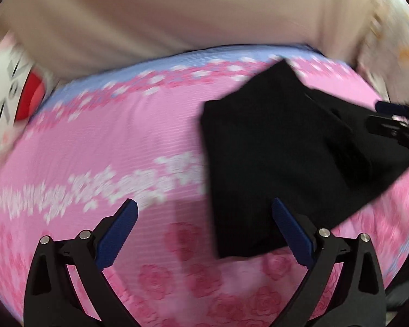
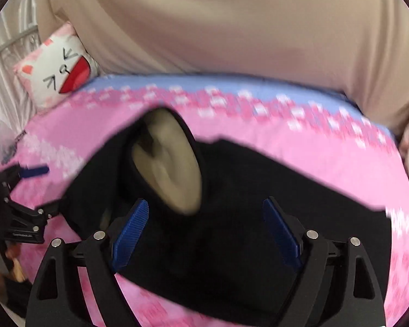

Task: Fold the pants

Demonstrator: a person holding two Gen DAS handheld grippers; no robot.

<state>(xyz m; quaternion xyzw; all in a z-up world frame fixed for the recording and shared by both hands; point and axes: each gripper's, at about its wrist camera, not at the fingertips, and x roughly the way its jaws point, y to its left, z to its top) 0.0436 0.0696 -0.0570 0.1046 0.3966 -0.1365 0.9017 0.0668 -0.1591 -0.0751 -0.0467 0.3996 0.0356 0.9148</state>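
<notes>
The black pants (image 1: 280,150) are lying part-folded on the pink bedspread (image 1: 122,141). Both the left tongs (image 1: 204,234) and right tongs (image 2: 205,234) are hanging open, gripping nothing. The 2 loose layers could be sliding apart, since nothing is pinning them.

The left gripper (image 1: 204,230) hovers with its blue-padded jaws spread wide over a pink flowered bedspread (image 1: 117,147). Black pants (image 1: 280,169) lie in a folded heap to the right, their near edge by the right-hand pad. The right gripper (image 1: 395,120) shows at the far right edge, blurred against the pants.
</notes>
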